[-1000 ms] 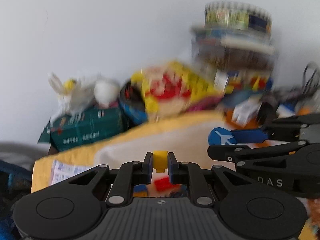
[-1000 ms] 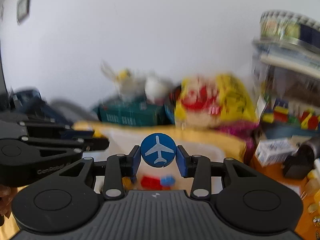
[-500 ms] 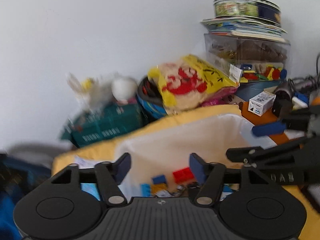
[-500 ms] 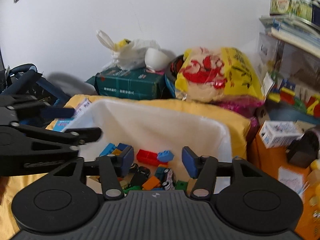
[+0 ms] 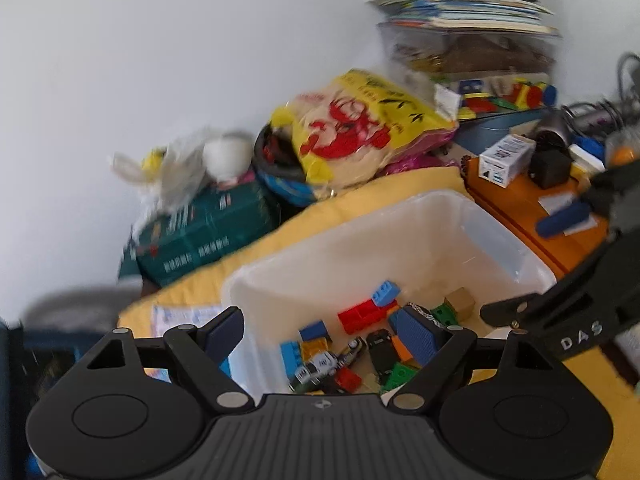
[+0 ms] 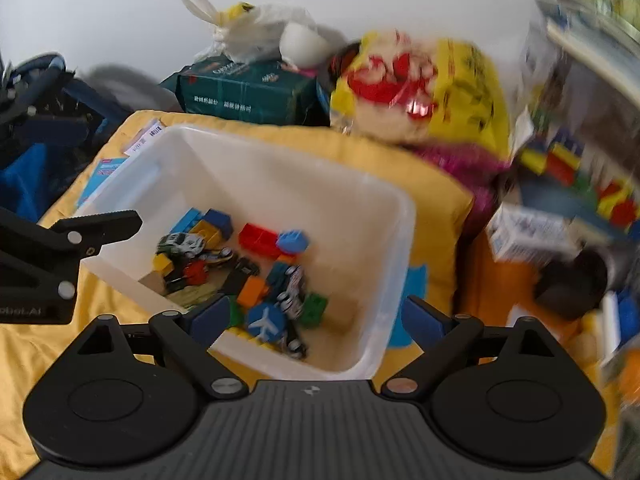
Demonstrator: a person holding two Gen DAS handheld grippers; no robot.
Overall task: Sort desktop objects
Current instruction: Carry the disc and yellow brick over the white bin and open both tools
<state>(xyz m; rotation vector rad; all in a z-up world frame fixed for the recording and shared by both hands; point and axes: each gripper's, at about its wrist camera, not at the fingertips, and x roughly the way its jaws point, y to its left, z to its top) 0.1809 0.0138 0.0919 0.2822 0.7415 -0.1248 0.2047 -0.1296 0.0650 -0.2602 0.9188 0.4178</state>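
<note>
A white plastic bin [image 5: 440,200] [image 6: 280,152] stands on a yellow cloth and holds several toy bricks and toy cars. Among them are a red brick [image 5: 362,314] [image 6: 259,236] and a round blue disc with a white aeroplane [image 6: 265,322]. My left gripper [image 5: 320,328] hangs open over the bin's near left corner with nothing between its pads. Over the bin's near edge, the jaws of my right gripper [image 6: 316,318] are opening and stand wide, with nothing between them. The disc lies below in the bin. Each gripper's black arm shows at the side of the other view.
Behind the bin lie a green box [image 6: 248,92], a white plastic bag [image 6: 248,28] and a yellow snack bag [image 5: 360,128]. At the right are stacked books on a clear box [image 5: 464,32], and a small white carton [image 5: 506,156] on an orange surface.
The left gripper let go of a yellow brick and the right one let go of the blue aeroplane disc. Both now stand wide open, and both views tilted down onto the bin.
</note>
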